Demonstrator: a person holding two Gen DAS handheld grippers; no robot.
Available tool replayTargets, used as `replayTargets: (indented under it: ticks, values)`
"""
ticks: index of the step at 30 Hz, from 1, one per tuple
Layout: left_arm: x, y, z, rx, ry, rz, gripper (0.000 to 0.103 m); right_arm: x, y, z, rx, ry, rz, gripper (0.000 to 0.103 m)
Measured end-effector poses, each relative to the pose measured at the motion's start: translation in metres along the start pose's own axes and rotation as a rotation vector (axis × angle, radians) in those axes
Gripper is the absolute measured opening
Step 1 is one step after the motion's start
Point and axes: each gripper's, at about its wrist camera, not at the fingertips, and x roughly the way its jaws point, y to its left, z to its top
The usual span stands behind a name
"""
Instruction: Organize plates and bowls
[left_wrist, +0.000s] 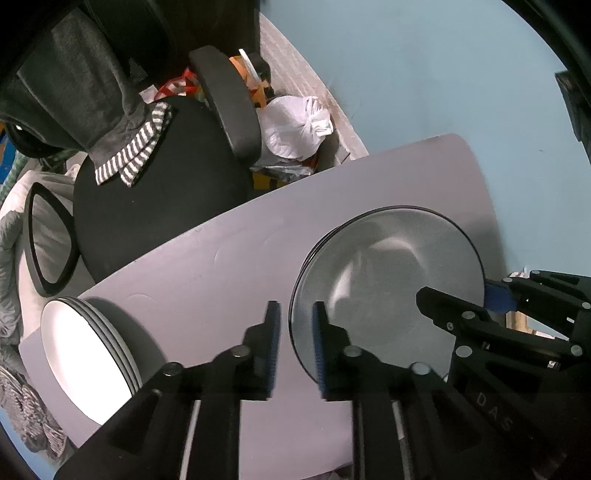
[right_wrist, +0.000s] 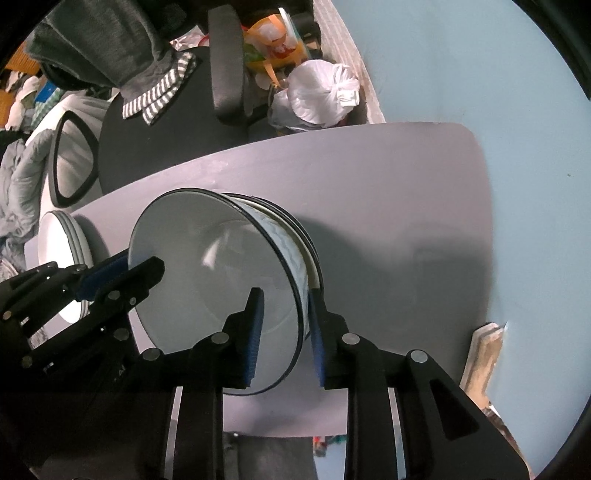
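Note:
A grey bowl with a dark rim (right_wrist: 221, 280) sits on a stack of plates (right_wrist: 306, 236) on the grey table (right_wrist: 388, 192); it also shows in the left wrist view (left_wrist: 391, 280). My left gripper (left_wrist: 295, 343) straddles the bowl's near rim, jaws slightly apart. My right gripper (right_wrist: 284, 332) straddles the opposite rim, one finger inside, one outside; it shows in the left wrist view (left_wrist: 461, 299). A stack of white plates (left_wrist: 88, 354) sits at the table's left end.
A black office chair (left_wrist: 159, 206) with a grey garment (left_wrist: 85, 85) stands beyond the table. A white tied bag (left_wrist: 295, 125) and clutter lie on the floor behind. A light blue wall (right_wrist: 498, 92) is on the right.

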Motion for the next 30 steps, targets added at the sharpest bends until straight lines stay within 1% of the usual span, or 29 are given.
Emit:
replayTargets:
  ticks: [1, 3, 9, 11, 15, 19, 23, 25, 29, 30]
  values:
    - [-0.001, 0.0, 0.0, 0.001, -0.005, 0.002, 0.022, -0.002, 0.0, -0.001, -0.003, -0.004, -0.01, 0.029]
    - [-0.002, -0.001, -0.001, 0.002, -0.009, 0.007, 0.022, -0.004, 0.001, -0.001, -0.012, -0.014, -0.029, 0.032]
    - [-0.006, -0.004, -0.005, 0.006, -0.018, 0.018, 0.023, -0.013, 0.0, -0.004, -0.031, -0.04, -0.055, 0.033]
    - [-0.01, -0.005, -0.007, 0.008, -0.029, 0.028, 0.024, -0.016, 0.002, -0.006, -0.039, -0.053, -0.063, 0.036]
    - [-0.019, -0.005, -0.01, 0.004, -0.055, 0.028, 0.04, -0.022, 0.002, -0.01, -0.053, -0.078, -0.087, 0.038]
    - [-0.03, -0.004, -0.014, 0.001, -0.08, 0.027, 0.04, -0.028, 0.002, -0.014, -0.064, -0.103, -0.107, 0.04]
    - [-0.038, -0.002, -0.018, -0.004, -0.093, 0.026, 0.041, -0.034, 0.001, -0.017, -0.071, -0.122, -0.113, 0.041]
    - [-0.042, 0.0, -0.02, -0.006, -0.103, 0.026, 0.044, -0.037, 0.002, -0.019, -0.071, -0.13, -0.112, 0.041]
    - [-0.049, 0.004, -0.024, -0.017, -0.118, 0.022, 0.046, -0.042, 0.002, -0.022, -0.071, -0.142, -0.106, 0.041]
    - [-0.051, 0.006, -0.026, -0.022, -0.12, 0.018, 0.049, -0.044, 0.001, -0.023, -0.069, -0.144, -0.105, 0.041]
